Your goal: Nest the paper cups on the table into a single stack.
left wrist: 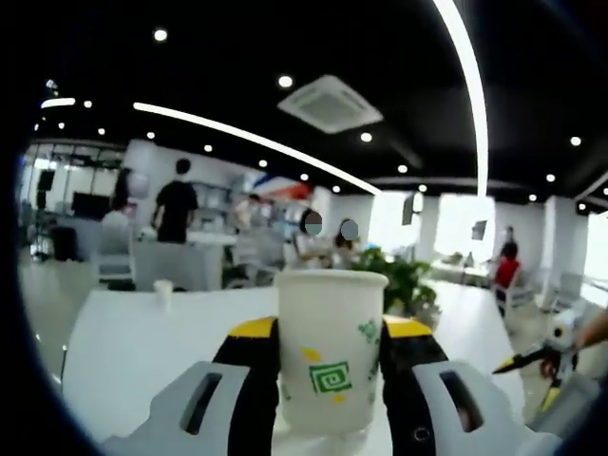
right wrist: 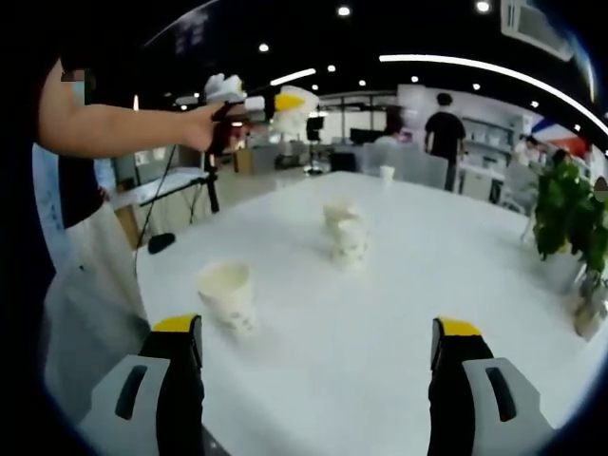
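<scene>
Yellow-tipped jaws of the left gripper (left wrist: 329, 347) press against both sides of a paper cup (left wrist: 330, 347) in the left gripper view. That held cup is off-white with a rolled rim, a green square-spiral mark on its front, small yellow patches and a green sprig near its upper right. It stands upright and is lifted above the white table (left wrist: 142, 351); whether anything is inside cannot be told. Far back on the table stands a small distant cup (left wrist: 163, 293). At the right edge of this view the right gripper (left wrist: 532, 359) juts in, yellow and black at its tip.

From the right gripper view, the right gripper's own jaws stand wide apart with nothing between them, low over the table. Just beyond the left jaw stands a near cup (right wrist: 228, 296), upright, pale, faintly printed, its mouth open upward. Farther out, near the table's middle, two middle cups (right wrist: 346, 231) stand close together, one behind the other; their insides are too blurred to read. A potted plant (right wrist: 562, 223) sits at the table's right edge. A person's outstretched hand (right wrist: 214, 125) holds the left gripper high above the table's far left side.
</scene>
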